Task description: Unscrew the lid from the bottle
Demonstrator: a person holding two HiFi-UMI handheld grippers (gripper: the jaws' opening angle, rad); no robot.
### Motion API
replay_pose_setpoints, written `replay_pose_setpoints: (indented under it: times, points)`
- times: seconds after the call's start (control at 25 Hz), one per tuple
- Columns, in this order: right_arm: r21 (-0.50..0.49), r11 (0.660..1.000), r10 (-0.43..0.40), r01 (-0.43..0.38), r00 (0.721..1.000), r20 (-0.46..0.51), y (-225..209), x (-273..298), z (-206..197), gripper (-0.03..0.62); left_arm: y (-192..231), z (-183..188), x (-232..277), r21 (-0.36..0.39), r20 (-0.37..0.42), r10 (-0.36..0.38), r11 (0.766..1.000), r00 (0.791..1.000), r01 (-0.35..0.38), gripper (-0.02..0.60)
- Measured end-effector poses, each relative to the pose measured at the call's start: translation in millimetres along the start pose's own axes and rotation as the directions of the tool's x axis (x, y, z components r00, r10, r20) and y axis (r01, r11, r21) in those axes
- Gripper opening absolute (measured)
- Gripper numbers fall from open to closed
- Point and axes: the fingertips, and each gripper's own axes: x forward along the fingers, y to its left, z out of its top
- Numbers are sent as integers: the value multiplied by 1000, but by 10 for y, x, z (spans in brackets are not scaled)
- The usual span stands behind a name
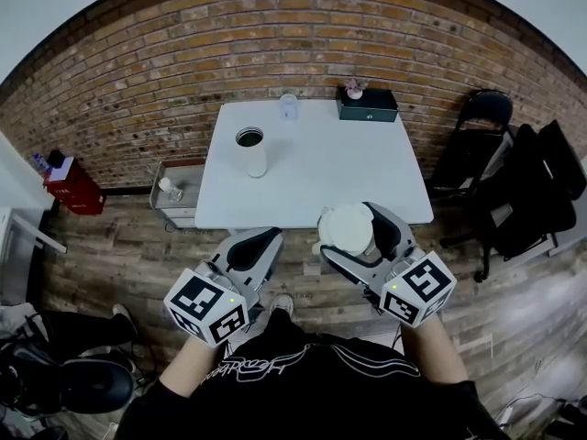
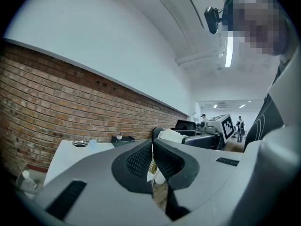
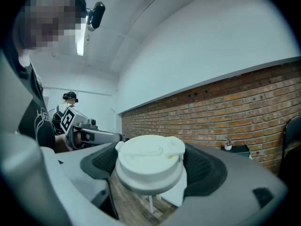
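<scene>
While my right gripper (image 1: 352, 220) clamps the lid (image 3: 149, 166) (left gripper (image 1: 268, 240) closed, seemingly empty), any slackening could drop it floorward.

Nothing is reading clearly as words or numbers. White script lettering (image 1: 260, 367) is running across the black shirt (image 1: 303, 392) at the bottom centre of the head view, too curled and small to spell out. The left marker cube (image 1: 206, 307) and the right marker cube (image 1: 419, 289) are showing only black-and-white square patterns, with no letters or digits. Low in the centre of the left gripper view, a brownish label (image 2: 151, 166) is carrying pale characters that are too small to make out.
</scene>
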Motion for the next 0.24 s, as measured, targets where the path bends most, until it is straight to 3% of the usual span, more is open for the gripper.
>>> replay_pose_setpoints:
  times: [0.24]
  points:
    - [-11,1000,-5,5,1000,-10,40,30,15,428,26,-15,-33,-7,-2,-7,1000,1000,7,34]
